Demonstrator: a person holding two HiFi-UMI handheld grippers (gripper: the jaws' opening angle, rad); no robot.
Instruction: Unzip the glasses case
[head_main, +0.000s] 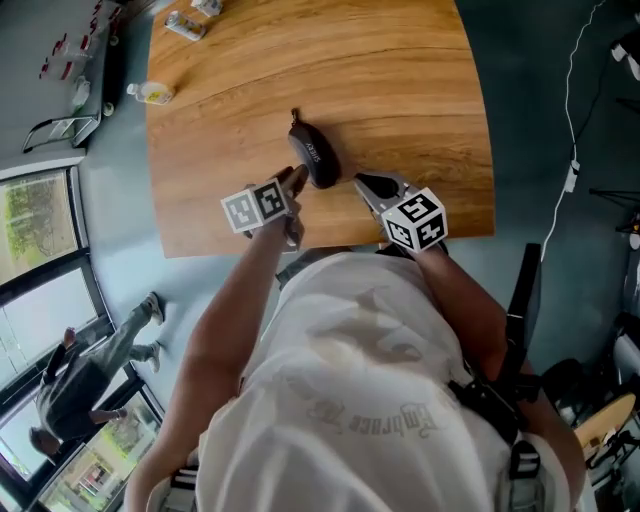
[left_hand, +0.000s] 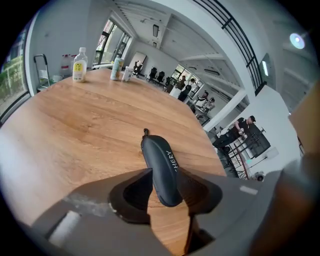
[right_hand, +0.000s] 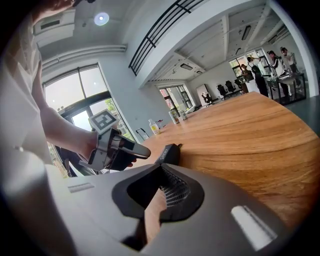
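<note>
L gripper: jaws apart, straddling the near end of the glasses case. Pads sit right at its flanks, but no squeeze shows, so reads as released, not clamped.
R gripper: jaws together at the tips, nothing in them. It hangs just right of the case's near end, not touching.

Case lies flat on the wood table, towards the person's edge, long axis running away from the L gripper.

Handling (est.):
- dark shell, prob semi-rigid, light
- smooth skin on smooth wood, so it'll skate if tugged w/o an anchor
- hold: L across the width at the near end, firm but no need to crush
- zip pull is a small tab at the far tip; needs a fine tip pinch from R, then run it along the seam
- risk: the pull slips out of the pads, or the case pivots round the L grip

Writing: white print along the case top, "HERY" legible, anything before it unclear.

Further back: bottle w/ yellow label, text too small to read. A couple of cans stand near the far table edge, print unreadable. Beyond that, open office w/ people, no detail.
</note>
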